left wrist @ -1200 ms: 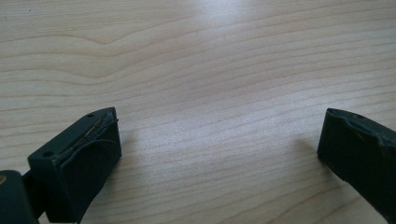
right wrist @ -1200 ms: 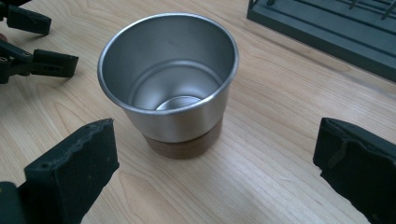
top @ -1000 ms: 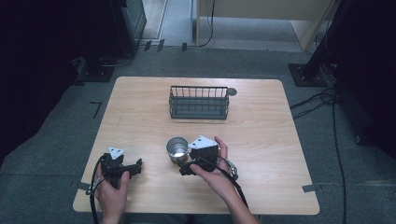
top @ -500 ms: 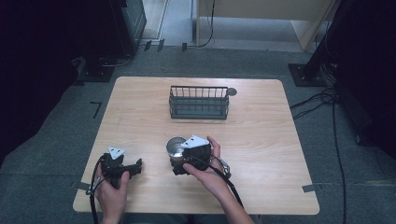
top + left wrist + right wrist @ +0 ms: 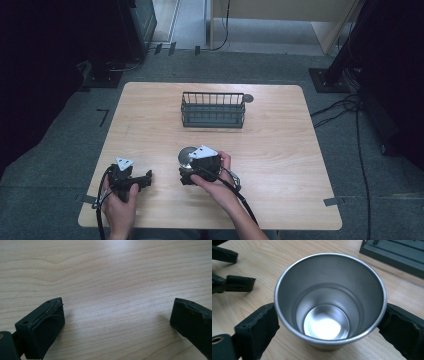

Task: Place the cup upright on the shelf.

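An empty steel cup (image 5: 329,302) stands upright on the wooden table (image 5: 280,150); its rim (image 5: 185,154) peeks out beside my right hand. My right gripper (image 5: 329,320) has one black jaw on each side of the cup, and both pads touch its wall. These jaws have just been closing, with the cup between them. In the high view my right gripper (image 5: 188,164) sits at the table's front middle. My left gripper (image 5: 146,180) rests at the front left, open, with bare wood between its fingers (image 5: 47,322).
A dark wire basket (image 5: 212,110) stands at the back middle of the table, with a small grey disc (image 5: 248,98) by its right end. The basket's base (image 5: 394,252) lies just beyond the cup. The left gripper's jaws (image 5: 234,282) lie to the cup's left.
My right gripper has slid left over the table up to the cup, and its jaws now hug the cup's sides. The left hand has stayed put.
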Motion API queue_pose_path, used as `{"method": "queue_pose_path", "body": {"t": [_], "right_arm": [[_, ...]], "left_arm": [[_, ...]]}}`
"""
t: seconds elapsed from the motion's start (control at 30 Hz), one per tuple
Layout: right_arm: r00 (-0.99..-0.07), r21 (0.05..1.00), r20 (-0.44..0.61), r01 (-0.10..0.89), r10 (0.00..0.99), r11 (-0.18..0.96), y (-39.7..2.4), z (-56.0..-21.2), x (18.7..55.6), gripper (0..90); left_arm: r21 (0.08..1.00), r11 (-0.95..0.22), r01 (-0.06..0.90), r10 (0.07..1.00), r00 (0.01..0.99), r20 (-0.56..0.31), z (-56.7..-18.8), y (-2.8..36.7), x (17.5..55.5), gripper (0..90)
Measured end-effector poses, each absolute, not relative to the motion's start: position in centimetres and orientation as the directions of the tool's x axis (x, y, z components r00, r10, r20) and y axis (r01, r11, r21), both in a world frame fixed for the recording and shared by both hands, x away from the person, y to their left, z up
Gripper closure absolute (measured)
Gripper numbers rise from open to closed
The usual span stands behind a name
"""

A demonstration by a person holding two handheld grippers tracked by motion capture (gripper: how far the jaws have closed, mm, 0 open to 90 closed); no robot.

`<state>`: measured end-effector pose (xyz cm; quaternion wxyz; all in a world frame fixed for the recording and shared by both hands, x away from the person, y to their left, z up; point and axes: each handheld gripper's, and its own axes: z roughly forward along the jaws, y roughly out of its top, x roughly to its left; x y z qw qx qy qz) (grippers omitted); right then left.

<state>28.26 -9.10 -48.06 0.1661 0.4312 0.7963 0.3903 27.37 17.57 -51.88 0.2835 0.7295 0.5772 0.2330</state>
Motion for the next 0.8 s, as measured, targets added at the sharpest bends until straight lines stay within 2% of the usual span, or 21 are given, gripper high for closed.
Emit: {"method": "queue_pose_path", "body": {"t": [0.17, 0.4, 0.5, 0.8], "right_arm": [[-0.540, 0.772, 0.040, 0.551, 0.841, 0.317, -8.4, -48.5, 28.2, 12.5], [-0.529, 0.781, 0.028, 0.541, 0.848, 0.312, -7.6, -49.1, 28.2, 13.3], [-0.519, 0.787, 0.053, 0.548, 0.853, 0.284, -7.7, -49.0, 28.3, 17.6], [-0.521, 0.790, 0.100, 0.560, 0.848, 0.251, -8.2, -48.8, 28.5, 18.0]], "left_arm": [[0.683, -0.172, 0.710, 0.974, 0.225, 0.012, -51.9, 17.6, 27.4, 0.0], [0.683, -0.173, 0.710, 0.974, 0.225, 0.013, -51.9, 17.6, 27.4, 0.0], [0.683, -0.173, 0.710, 0.974, 0.225, 0.013, -51.9, 17.6, 27.4, 0.0], [0.683, -0.173, 0.710, 0.974, 0.225, 0.013, -51.9, 17.6, 27.4, 0.0]]}}
